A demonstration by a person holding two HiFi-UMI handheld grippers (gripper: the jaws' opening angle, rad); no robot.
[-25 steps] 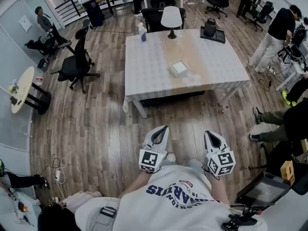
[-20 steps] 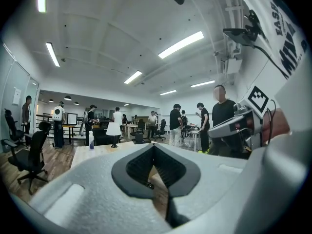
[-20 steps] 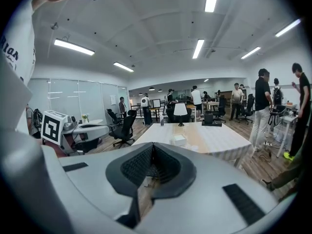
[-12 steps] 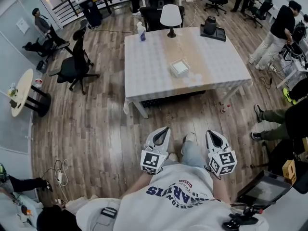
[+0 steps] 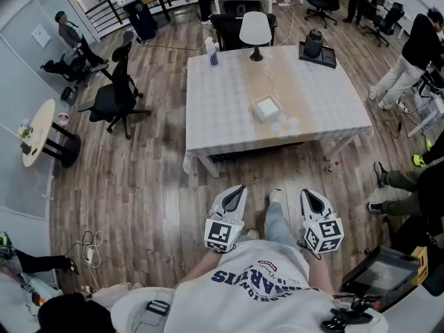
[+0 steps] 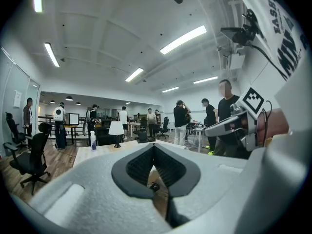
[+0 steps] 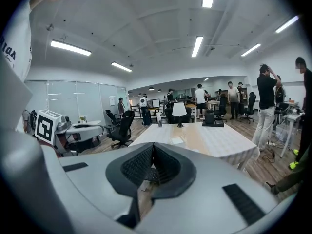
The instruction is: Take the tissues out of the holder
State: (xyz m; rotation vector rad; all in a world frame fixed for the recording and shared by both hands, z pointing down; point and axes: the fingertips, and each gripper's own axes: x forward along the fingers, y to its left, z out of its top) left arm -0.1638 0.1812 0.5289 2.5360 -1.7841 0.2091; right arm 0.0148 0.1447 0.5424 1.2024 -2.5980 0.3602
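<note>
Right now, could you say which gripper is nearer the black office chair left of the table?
Left. In the head view the left gripper is below and right of the black office chair; the right gripper lies farther right.

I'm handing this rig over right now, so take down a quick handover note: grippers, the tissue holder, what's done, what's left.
Left gripper: jaws shut, empty.
Right gripper: jaws shut, empty.
Both are over the wooden floor, short of the table.
Tissue holder: near the middle of the table, white showing inside, untouched.
Done: nothing yet.
Left: step up to the table, open a gripper, pull the tissues out of the holder.
</note>
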